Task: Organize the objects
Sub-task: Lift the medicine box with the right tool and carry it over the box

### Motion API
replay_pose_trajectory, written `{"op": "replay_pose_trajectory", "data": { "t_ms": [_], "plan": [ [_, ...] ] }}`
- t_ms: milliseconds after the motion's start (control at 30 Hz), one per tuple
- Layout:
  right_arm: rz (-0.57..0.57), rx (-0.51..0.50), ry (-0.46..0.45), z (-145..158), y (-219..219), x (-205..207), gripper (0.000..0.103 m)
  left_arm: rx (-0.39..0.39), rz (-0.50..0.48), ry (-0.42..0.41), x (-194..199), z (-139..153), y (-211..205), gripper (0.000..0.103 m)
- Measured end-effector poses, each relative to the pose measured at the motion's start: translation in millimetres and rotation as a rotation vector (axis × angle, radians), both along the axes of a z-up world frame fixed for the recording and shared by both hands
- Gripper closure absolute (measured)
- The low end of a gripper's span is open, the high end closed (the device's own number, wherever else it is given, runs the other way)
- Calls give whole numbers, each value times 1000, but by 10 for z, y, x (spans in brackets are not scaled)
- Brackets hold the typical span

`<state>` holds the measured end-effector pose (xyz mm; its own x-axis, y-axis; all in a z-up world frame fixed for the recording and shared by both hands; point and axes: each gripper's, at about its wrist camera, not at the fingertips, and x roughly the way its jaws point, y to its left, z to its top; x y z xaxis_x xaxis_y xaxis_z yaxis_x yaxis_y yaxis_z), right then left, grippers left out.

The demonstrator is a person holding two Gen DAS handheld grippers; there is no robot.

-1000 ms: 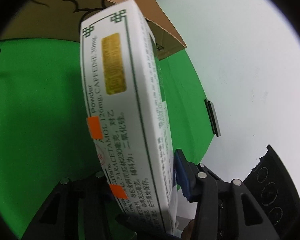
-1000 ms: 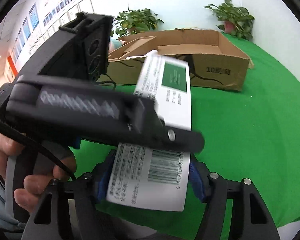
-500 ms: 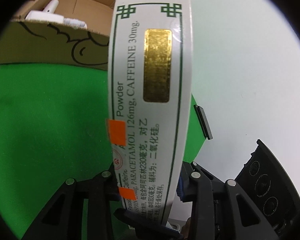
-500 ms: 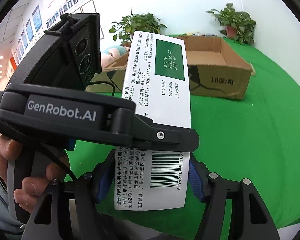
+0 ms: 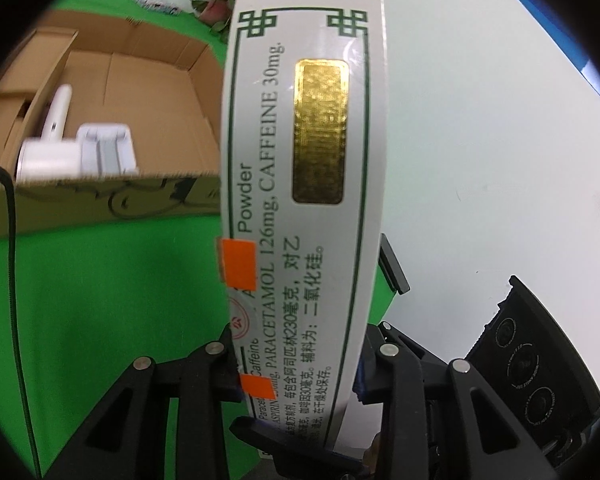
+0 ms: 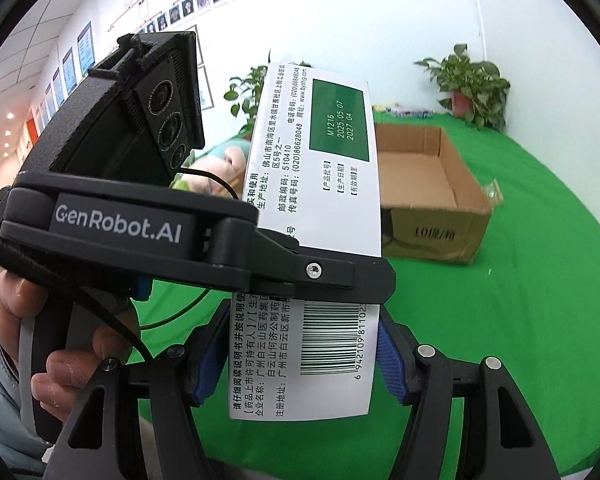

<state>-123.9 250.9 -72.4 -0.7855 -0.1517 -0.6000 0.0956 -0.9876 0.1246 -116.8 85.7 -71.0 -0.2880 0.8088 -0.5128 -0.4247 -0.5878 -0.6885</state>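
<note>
A white medicine box (image 5: 300, 184) with green border, gold sticker and orange patches stands upright in my left gripper (image 5: 300, 372), which is shut on its lower end. The same box (image 6: 312, 216) shows its barcode side in the right wrist view, where my right gripper (image 6: 300, 360) is shut on its lower end with blue pads (image 6: 388, 360) on both sides. The left gripper's black body (image 6: 172, 236) crosses the box there. The box is held in the air above the green cloth (image 5: 100, 300), in front of an open cardboard box (image 5: 140, 92).
The cardboard box (image 6: 432, 200) holds white objects (image 5: 80, 152) at its near left. Potted plants (image 6: 472, 84) stand behind it. A black cable (image 5: 12, 260) hangs at left. A white wall lies to the right of the cloth's edge.
The medicine box has turned face-on and risen. The view now looks down into the cardboard box. Both grippers stay shut on it.
</note>
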Motion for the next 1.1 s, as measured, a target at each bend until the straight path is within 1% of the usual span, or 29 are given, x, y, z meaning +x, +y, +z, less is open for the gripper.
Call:
{"op": "replay_pose_trajectory", "data": {
  "t_ms": [100,267,400,467,500,533,633,700,733,800,900,967,1100],
  "plan": [
    [-12,11,35,156,17,-43,41,-5,-3,45,-80,198,-5,68],
    [-47,33,114,508,42,-109,41,-19,-21,134,-252,583,2,68],
    [-74,31,158,761,120,-235,41,-37,-39,176,-447,847,19,68],
    [-83,29,166,878,170,-326,41,-47,-43,187,-565,944,26,68],
    [-84,25,166,928,203,-382,41,-53,-44,190,-689,919,277,68],
    [-84,20,164,973,243,-449,41,-54,-41,185,-803,963,400,68],
    [-76,4,138,1070,358,-718,41,-62,-24,157,-979,992,452,68],
    [-54,-8,103,1142,479,-981,41,-68,-7,123,-1245,1110,599,69],
    [-43,-21,77,1155,540,-1120,41,-69,-2,104,-1560,1142,533,69],
    [-36,-48,30,1177,626,-1334,41,-73,8,61,-1795,1067,540,69],
    [-39,-80,-30,1117,752,-1613,41,-77,8,5,-2041,872,537,69],
    [-41,-96,-71,999,819,-1756,41,-80,3,-37,-2167,697,545,69],
    [-44,-128,-166,644,896,-1948,41,-84,-5,-138,-2381,265,559,69]
  ]
}}
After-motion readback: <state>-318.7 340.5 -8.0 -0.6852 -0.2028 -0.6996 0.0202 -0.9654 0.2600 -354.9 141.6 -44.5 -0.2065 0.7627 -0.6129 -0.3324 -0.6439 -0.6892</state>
